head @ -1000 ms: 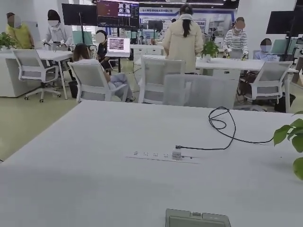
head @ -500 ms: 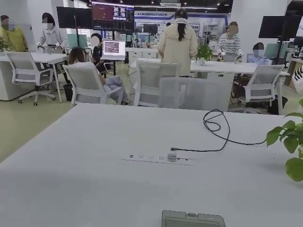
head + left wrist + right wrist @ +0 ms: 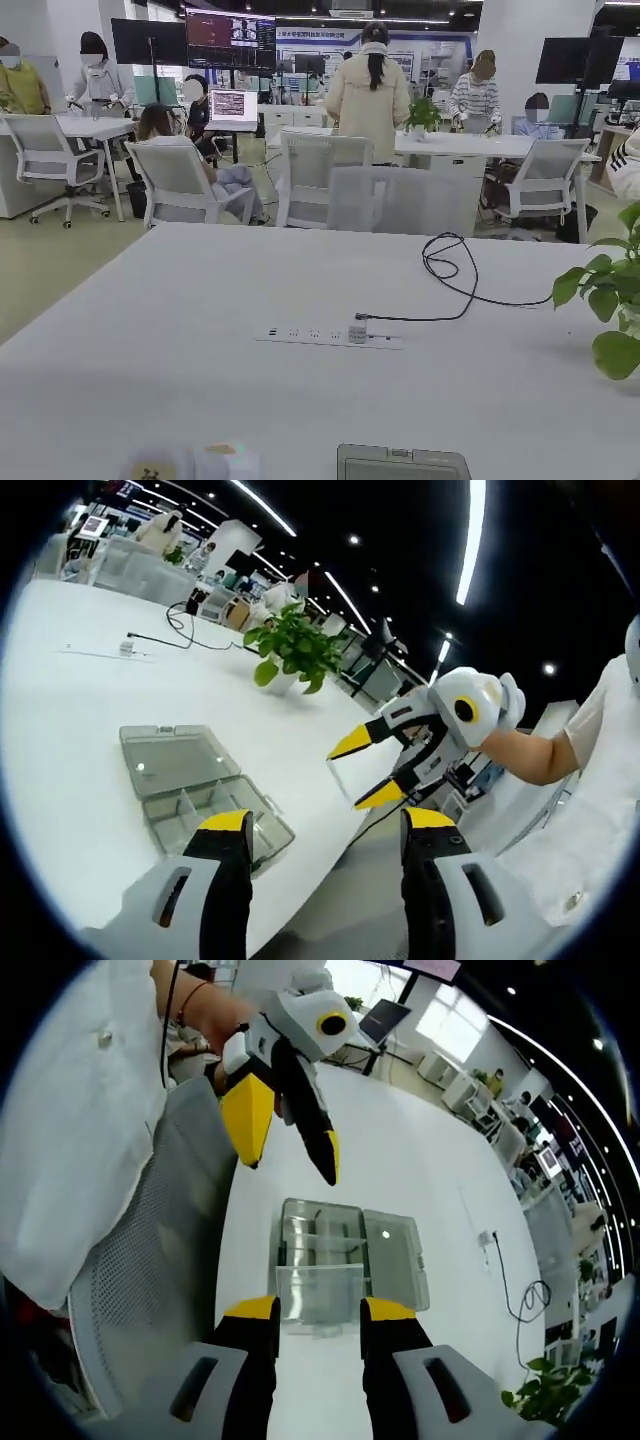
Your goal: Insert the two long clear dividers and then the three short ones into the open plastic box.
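Right hand-held gripper (image 3: 318, 1308) clamps a clear divider (image 3: 320, 1290), its long axis across the jaws. The box (image 3: 290, 1225) lies straight ahead, seemingly part-fitted. Left hand-held gripper (image 3: 325, 820) hovers beyond the box, jaws apart and empty.

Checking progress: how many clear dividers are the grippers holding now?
1. The right gripper grips a clear divider; the left gripper is open and empty. Any inside the open box are too faint to count.

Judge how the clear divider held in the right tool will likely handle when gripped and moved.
The clear divider looks flat between the jaws of the right tool, so probably stiff. Thin and see-through: likely light. Its smooth plastic may slip.
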`<state>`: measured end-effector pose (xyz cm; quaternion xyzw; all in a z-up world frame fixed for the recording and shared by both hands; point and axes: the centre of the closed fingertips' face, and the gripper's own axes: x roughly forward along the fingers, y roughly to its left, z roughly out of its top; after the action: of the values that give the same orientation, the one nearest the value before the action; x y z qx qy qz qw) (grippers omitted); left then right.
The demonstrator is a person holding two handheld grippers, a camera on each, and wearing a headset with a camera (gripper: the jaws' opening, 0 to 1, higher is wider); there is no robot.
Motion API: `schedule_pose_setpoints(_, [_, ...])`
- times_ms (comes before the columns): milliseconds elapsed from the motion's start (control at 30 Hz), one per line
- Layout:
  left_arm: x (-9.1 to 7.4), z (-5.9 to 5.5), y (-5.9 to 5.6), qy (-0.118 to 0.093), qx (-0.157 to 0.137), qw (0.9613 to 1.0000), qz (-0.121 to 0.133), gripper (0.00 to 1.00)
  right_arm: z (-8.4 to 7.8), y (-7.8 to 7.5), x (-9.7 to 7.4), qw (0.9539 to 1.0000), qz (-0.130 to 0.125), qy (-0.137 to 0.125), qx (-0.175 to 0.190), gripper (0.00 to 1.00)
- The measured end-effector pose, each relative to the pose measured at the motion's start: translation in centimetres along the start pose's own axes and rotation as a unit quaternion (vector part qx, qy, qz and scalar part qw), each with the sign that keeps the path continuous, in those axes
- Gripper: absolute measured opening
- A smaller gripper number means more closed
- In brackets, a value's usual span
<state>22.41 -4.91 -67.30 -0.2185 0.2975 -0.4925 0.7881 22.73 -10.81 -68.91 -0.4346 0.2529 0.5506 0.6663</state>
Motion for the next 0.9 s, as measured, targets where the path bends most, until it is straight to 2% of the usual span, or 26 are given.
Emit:
schedule_pose_setpoints(67, [0.3, 0.1, -0.4, -0.003, -0.022, 0.9997, -0.007, 0.54, 0.6, 0.2, -0.1, 1.0, -0.002, -0.001, -0.004, 0.33])
schedule_pose_setpoints(133, [0.6, 0.2, -0.8, -0.009, -0.058, 0.9982, -0.014, 0.49, 1.3, 0.3, -0.2, 0.9999, -0.004, -0.001, -0.01, 0.33])
schedule_pose_setpoints(233, [1.0, 0.1, -1.1, -0.005, -0.078, 0.9967, -0.02, 0.43, 1.8, 0.3, -0.4, 0.9998, -0.009, 0.002, -0.02, 0.33])
schedule_pose_setpoints(467, [2.1, -0.4, -2.0, 0.003, -0.107, 0.9937, -0.034, 0.3, 3.3, 0.8, -0.5, 0.9998, -0.009, -0.008, -0.018, 0.33])
schedule_pose_setpoints(667, [2.7, -1.1, -2.5, 0.015, -0.111, 0.9929, -0.039, 0.21, 4.1, 1.1, -0.6, 0.9997, -0.008, -0.016, -0.017, 0.33])
schedule_pose_setpoints(900, [2.9, -1.3, -2.8, 0.016, -0.124, 0.9912, -0.042, 0.1, 4.3, 1.3, -0.7, 0.9997, -0.009, -0.017, -0.013, 0.33])
